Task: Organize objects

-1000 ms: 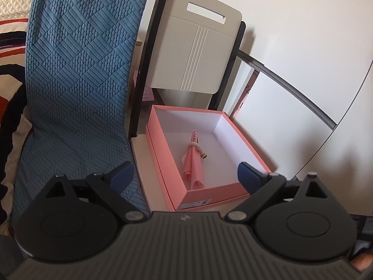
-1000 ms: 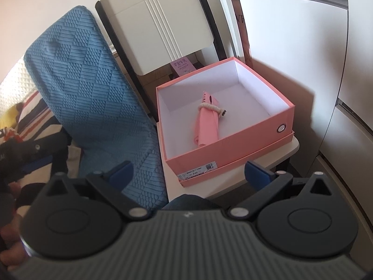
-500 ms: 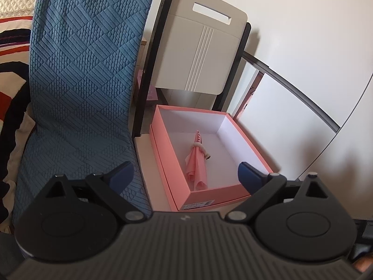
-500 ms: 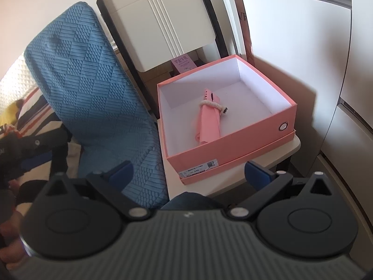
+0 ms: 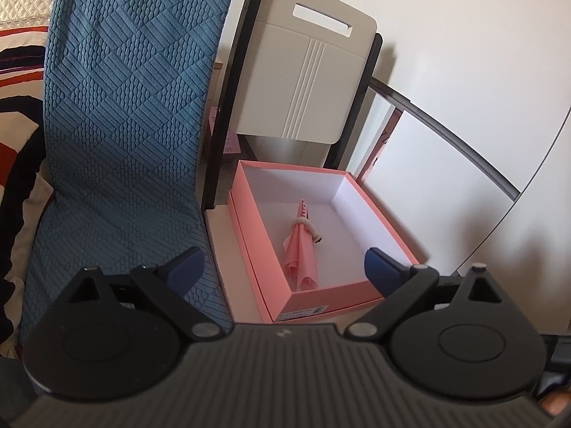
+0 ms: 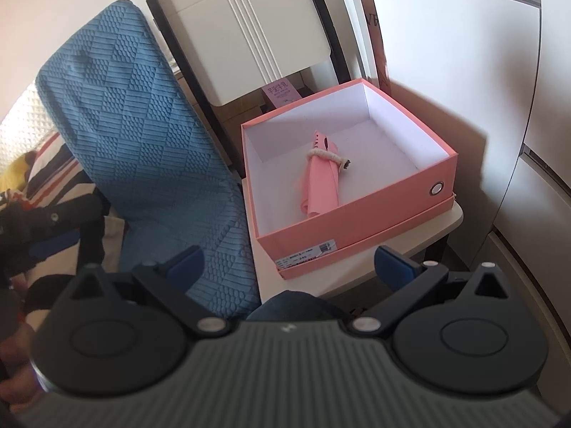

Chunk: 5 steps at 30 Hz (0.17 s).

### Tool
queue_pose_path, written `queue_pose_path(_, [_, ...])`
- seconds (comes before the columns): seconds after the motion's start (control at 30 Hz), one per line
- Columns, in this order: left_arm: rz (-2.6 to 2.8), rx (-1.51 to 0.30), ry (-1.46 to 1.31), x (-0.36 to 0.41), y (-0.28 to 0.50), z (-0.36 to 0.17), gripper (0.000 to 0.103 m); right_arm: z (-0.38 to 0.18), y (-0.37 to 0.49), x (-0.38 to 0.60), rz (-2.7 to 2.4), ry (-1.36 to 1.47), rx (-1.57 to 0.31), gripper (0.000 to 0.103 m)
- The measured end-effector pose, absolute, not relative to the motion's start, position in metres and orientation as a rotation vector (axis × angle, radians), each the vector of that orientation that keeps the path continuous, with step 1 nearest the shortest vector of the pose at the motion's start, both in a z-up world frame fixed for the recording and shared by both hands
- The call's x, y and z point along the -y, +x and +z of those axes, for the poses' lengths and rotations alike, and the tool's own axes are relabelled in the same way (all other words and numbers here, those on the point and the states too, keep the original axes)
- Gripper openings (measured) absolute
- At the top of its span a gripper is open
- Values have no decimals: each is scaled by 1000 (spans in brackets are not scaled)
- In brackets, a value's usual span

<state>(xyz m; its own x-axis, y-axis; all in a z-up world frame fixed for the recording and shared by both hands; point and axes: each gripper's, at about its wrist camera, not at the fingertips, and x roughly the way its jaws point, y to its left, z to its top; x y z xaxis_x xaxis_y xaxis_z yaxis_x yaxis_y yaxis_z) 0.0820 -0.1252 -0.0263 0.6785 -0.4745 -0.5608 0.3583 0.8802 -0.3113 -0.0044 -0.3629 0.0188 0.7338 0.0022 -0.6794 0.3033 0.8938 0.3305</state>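
Both tongs point(image 5: 282, 267) point(image 6: 291, 262) backed off pink box point(image 5: 378, 210), still open, empty

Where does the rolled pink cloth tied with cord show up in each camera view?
Left wrist: the rolled pink cloth lies just below centre, inside the pink box.
Right wrist: rolled pink cloth lies right of centre, inside the same box.
Shared landmark: the white folding chair back behind the box.
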Motion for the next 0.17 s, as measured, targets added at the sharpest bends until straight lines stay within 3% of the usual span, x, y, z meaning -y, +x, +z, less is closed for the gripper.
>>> queue_pose_path(0.17, [-475,-680,-183,125,82,-27,98,17,-5,364,-174,445,-738,103])
